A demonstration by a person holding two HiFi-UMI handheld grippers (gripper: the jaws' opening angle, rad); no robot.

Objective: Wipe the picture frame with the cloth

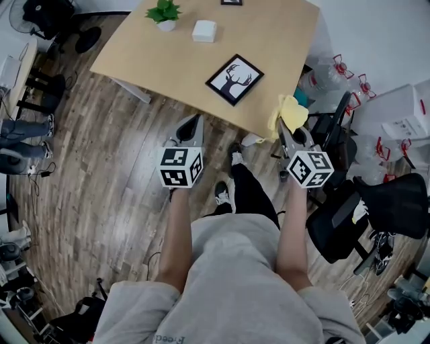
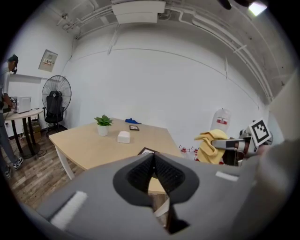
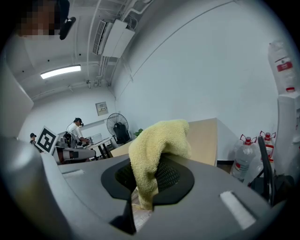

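Note:
A black picture frame [image 1: 234,79] with a deer silhouette lies flat near the front edge of the wooden table [image 1: 168,54]; only its corner [image 2: 146,151] shows in the left gripper view. My right gripper [image 1: 289,127] is shut on a yellow cloth [image 1: 289,112], held just off the table's near right corner; the cloth [image 3: 154,150] drapes over the jaws in the right gripper view. My left gripper [image 1: 192,125] is shut and holds nothing, hovering over the floor just short of the table's front edge, left of the frame.
A potted plant [image 1: 163,13] and a white box [image 1: 204,31] stand at the table's far side, with a small frame [image 1: 231,2] beyond. Black office chairs [image 1: 366,208] and water bottles [image 1: 322,77] crowd the right. A person [image 2: 7,93] stands at a side desk on the left.

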